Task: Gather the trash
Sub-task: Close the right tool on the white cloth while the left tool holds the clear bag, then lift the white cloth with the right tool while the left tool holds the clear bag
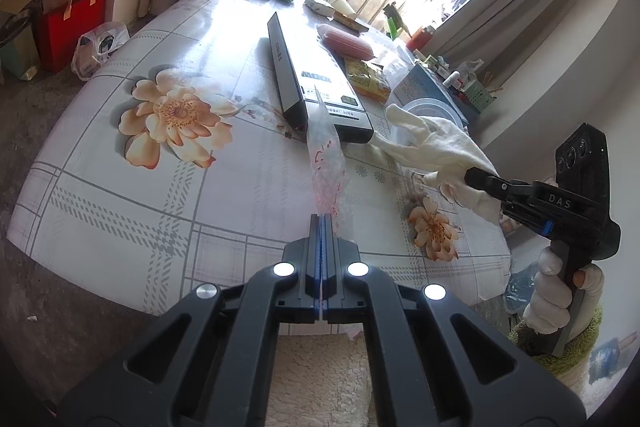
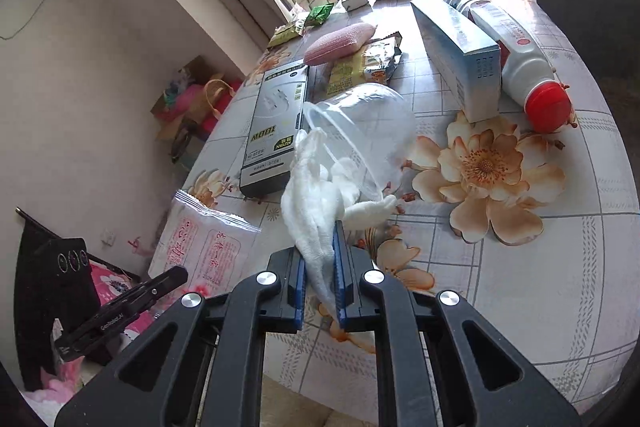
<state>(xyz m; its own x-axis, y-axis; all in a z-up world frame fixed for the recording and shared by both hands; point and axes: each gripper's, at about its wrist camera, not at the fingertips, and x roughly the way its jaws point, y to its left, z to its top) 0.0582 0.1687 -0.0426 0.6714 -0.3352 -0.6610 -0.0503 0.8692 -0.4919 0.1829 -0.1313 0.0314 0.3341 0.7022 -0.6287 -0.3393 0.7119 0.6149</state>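
Your round table (image 2: 560,267), under its flowered cloth, carries the whole job, so work across it piece by piece. Biggest on it are the long grey box (image 1: 316,79) and the blue-and-white box (image 2: 460,47), with the white bottle (image 2: 516,55) lying on its side just beyond that box. Next down are the clear plastic tub (image 2: 372,131), tipped on its side near the middle, then the pink sponge (image 2: 340,43) and the yellow snack wrapper (image 2: 360,67) at the far side. Your left gripper (image 1: 321,217) has its jaws pressed together on the edge of the clear printed bag (image 2: 200,247), which hangs open at the near-left edge of the table; I judge this to be your collecting bag. Your right gripper (image 2: 320,247) is clamped narrow on the white cotton glove (image 2: 316,195), the piece now being collected, held just above the cloth with its fingers draped against the tub's rim. Lift the glove clear of that rim first, or you may drag the tub along. Keep the bag steady and try to spread its mouth, since 1 pinched edge leaves a thin opening. Carry the glove well over that mouth before you release, because limp cloth can catch on the pads.
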